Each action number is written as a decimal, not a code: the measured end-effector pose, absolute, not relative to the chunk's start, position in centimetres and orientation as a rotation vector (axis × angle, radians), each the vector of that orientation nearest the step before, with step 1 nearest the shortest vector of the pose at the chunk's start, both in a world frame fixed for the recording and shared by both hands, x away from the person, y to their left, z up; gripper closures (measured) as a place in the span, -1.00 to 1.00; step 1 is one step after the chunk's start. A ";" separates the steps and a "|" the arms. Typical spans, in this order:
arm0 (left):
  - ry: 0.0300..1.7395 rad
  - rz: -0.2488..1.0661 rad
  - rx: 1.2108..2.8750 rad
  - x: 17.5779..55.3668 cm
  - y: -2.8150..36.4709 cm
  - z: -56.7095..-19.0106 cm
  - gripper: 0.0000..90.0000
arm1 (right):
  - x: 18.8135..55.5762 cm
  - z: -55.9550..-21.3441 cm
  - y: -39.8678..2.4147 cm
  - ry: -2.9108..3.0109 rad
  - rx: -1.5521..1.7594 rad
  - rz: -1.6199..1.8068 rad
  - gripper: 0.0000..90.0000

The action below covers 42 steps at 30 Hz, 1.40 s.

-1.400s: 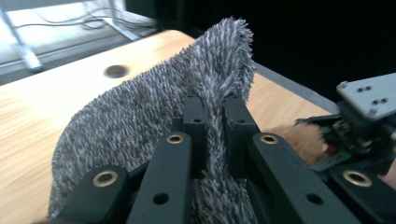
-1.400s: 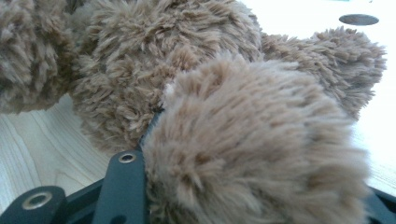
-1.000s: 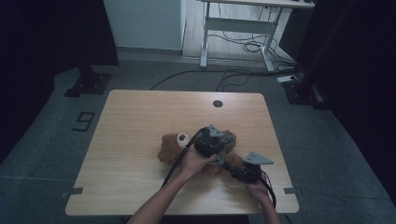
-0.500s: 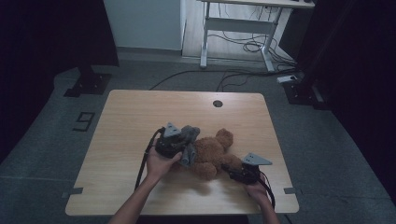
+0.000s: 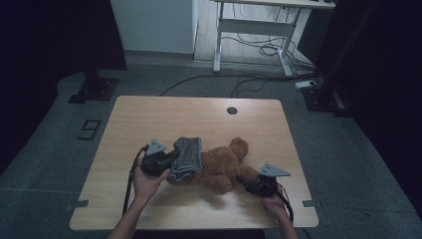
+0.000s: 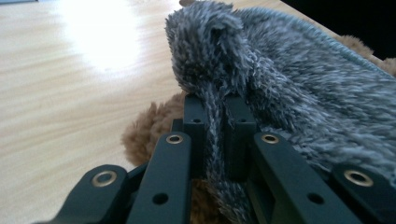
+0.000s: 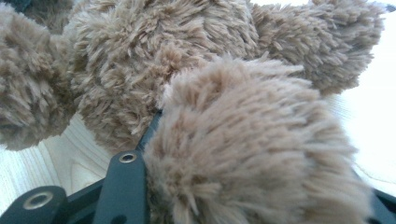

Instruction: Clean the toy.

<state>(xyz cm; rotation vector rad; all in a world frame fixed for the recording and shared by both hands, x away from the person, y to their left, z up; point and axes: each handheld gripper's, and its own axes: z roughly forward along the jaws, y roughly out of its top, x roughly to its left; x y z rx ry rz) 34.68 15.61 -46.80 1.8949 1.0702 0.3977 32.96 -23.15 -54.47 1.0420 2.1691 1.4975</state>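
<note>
A brown teddy bear [image 5: 221,168] lies on its side across the middle of the wooden table [image 5: 149,119]. A grey fluffy cloth [image 5: 188,157] drapes over the bear's left end. My left gripper [image 5: 170,161] is at the cloth's left edge, shut on a pinched fold of the grey cloth [image 6: 215,126], with brown fur [image 6: 149,128] just beneath. My right gripper [image 5: 245,180] sits near the front right, shut on one plush limb of the bear [image 7: 252,154]; one black jaw shows at the limb's left side.
A round cable hole [image 5: 232,110] sits near the table's far edge. Beyond the table stand a white desk frame [image 5: 251,30] with loose cables [image 5: 259,50] on the floor, and black stand bases [image 5: 94,89] at the left and right.
My left gripper has carried the grey cloth leftward across the bear, from its right part to its left end, uncovering the head. The right gripper stayed put.
</note>
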 end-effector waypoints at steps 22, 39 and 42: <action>1.235 0.429 1.969 34.7 19.6 -51.1 0.81 | 33.1 -54.7 -23.2 2.170 1.056 1.501 0.15; 1.268 0.406 1.952 35.5 19.9 -51.6 0.80 | 33.2 -54.8 -23.3 2.171 1.071 1.499 0.14; 1.264 0.451 1.917 35.0 20.8 -50.4 0.80 | 33.2 -54.9 -23.4 2.167 1.077 1.500 0.14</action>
